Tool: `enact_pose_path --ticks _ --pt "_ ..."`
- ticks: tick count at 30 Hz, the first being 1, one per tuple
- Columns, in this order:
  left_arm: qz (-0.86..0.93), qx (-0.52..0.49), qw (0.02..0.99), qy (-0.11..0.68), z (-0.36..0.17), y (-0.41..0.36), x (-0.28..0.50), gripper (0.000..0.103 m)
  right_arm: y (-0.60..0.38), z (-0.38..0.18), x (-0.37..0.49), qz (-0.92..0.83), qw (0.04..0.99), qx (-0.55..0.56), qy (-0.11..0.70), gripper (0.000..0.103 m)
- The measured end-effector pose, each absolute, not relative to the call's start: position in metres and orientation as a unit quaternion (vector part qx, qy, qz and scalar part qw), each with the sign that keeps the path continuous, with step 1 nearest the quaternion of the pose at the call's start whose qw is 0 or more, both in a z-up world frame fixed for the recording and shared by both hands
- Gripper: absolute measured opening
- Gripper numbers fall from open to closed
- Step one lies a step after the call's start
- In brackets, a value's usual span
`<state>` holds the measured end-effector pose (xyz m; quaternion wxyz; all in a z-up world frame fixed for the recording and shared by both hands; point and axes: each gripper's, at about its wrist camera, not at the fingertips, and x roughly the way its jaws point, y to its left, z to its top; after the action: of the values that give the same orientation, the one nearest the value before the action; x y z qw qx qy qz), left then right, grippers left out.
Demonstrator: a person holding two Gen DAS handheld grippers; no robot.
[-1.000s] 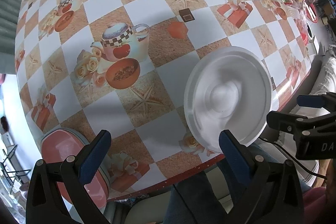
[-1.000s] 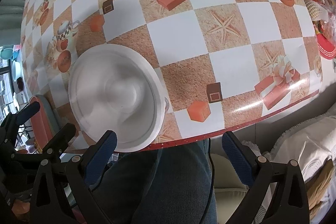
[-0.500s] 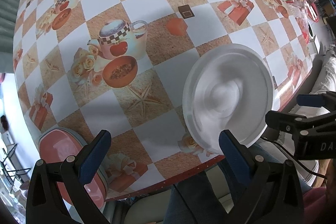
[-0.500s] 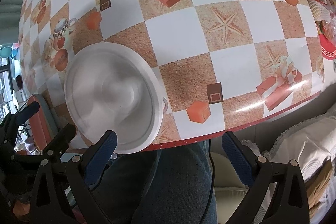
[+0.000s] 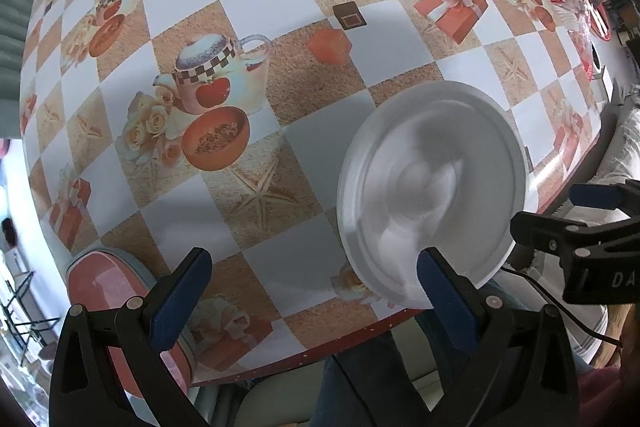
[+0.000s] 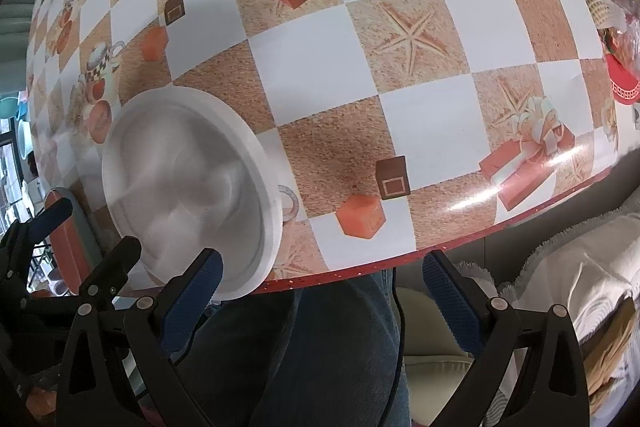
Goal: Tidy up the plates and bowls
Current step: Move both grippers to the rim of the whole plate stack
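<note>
1. Left wrist view: the left gripper (image 5: pixel 310 289) hangs over the near table edge with its blue-padded jaws spread wide and nothing between them. Its right-hand pad overlaps the near rim of the round white shallow plate (image 5: pixel 432 183) in the picture; contact cannot be confirmed.
2. Right wrist view: the right gripper (image 6: pixel 320 287) is likewise spread wide and empty, held over the person's blue-jeaned lap (image 6: pixel 320 347), just off the table edge. The same plate (image 6: pixel 188 187) lies to its left, near the left-hand pad.
3. Plate position: flat on the chequered oilcloth-covered table (image 5: pixel 320 75), at the near edge, its rim reaching or slightly overhanging that edge. It sits between the two grippers.
4. Plate appearance: plain matt white, raised rim, shallow well, small central dimple. Looks light and possibly foam or plastic; material uncertain. No other plate or bowl is plainly identifiable, though cluttered items at the far corners are too small to tell.
5. Step judged: approach before the first pickup; nothing is held yet.
6. Next move calls for: one gripper to straddle the overhanging rim, one pad above and one below, then close gently. A thin light rim may flex or slip.
</note>
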<state>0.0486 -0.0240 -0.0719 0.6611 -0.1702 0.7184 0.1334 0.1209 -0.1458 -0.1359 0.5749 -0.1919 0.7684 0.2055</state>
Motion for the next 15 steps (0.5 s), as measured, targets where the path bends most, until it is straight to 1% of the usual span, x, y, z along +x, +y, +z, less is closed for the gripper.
enact_pose_path --ticks 15 --pt "0.142 -0.172 0.654 0.722 -0.084 -0.032 0.055 0.102 -0.142 -0.137 0.120 0.212 0.576 -0.202 0.763 0.101"
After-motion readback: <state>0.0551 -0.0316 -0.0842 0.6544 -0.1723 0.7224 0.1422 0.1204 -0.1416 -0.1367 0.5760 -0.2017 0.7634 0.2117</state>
